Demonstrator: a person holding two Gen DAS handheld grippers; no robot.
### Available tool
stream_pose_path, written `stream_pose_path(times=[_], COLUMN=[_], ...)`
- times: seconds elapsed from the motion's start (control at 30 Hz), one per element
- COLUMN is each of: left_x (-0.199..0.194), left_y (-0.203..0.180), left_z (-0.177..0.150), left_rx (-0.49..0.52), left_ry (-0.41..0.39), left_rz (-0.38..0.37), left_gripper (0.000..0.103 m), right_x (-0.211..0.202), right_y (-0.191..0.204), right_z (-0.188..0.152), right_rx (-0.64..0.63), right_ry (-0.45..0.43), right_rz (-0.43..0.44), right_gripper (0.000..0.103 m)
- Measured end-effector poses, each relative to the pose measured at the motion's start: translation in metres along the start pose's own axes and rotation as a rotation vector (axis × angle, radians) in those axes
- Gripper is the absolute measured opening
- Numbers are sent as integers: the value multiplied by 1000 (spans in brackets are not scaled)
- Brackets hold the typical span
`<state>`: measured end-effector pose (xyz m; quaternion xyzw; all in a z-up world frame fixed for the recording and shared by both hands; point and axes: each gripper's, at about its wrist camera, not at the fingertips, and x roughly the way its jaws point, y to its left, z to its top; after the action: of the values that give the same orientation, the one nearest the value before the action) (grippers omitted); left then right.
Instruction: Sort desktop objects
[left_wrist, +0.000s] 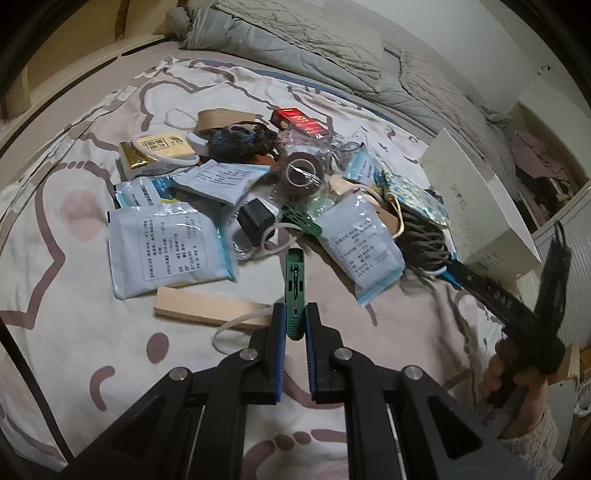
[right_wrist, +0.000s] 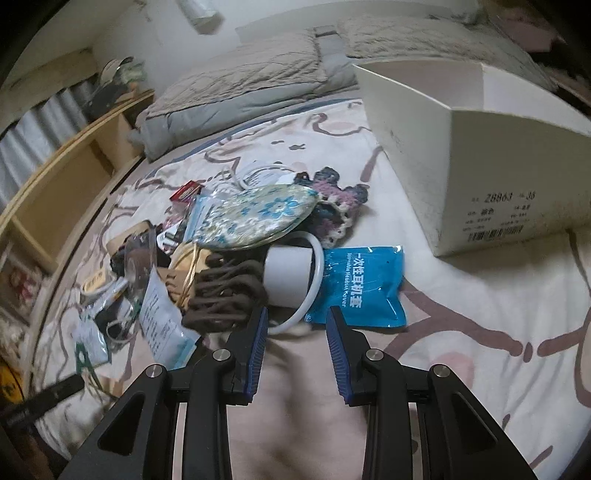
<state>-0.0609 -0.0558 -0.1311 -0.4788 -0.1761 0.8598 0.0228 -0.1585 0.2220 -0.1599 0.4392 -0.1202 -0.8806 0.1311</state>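
Note:
My left gripper (left_wrist: 295, 312) is shut on the lower end of a green plastic clip (left_wrist: 294, 277), which points up and away over the bedsheet (left_wrist: 74, 332). Beyond it lies a pile: white sachets (left_wrist: 166, 247), a wooden block (left_wrist: 207, 308), a black cube (left_wrist: 255, 219), a brown tape roll (left_wrist: 301, 175). My right gripper (right_wrist: 297, 314) stands open with nothing between its pads. Just ahead of it lie a white roll (right_wrist: 288, 275) with a white ring (right_wrist: 314, 295), a blue packet (right_wrist: 360, 286) and a brown cord bundle (right_wrist: 225, 291).
An open white cardboard box (right_wrist: 480, 166) stands on the bed at the right. A floral pouch (right_wrist: 255, 218) and a crocheted piece (right_wrist: 343, 206) top the pile. A grey quilt (left_wrist: 314, 48) lies at the back. A hand (left_wrist: 517, 387) holds the other gripper at right.

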Motion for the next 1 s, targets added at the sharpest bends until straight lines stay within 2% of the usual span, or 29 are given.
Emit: stream_pose_path(times=[0.07, 0.17, 0.33, 0.53, 1.0], left_x=[0, 0, 1, 3, -5], left_y=[-2, -4, -4, 1, -9], left_z=[-2, -4, -5, -4, -8], left_rx=[3, 15, 22, 3, 25], left_ry=[7, 13, 15, 21, 0], left_rz=[-7, -11, 3, 7, -14], left_gripper=[10, 10, 10, 10, 10], right_x=[4, 12, 24, 7, -54], right_y=[-3, -7, -9, -5, -2], right_z=[1, 1, 0, 3, 1], right_rx=[27, 70, 120, 103, 45], right_ry=[12, 31, 50, -1, -23], right_rz=[18, 56, 109, 156, 221], right_gripper=[33, 23, 14, 6, 6])
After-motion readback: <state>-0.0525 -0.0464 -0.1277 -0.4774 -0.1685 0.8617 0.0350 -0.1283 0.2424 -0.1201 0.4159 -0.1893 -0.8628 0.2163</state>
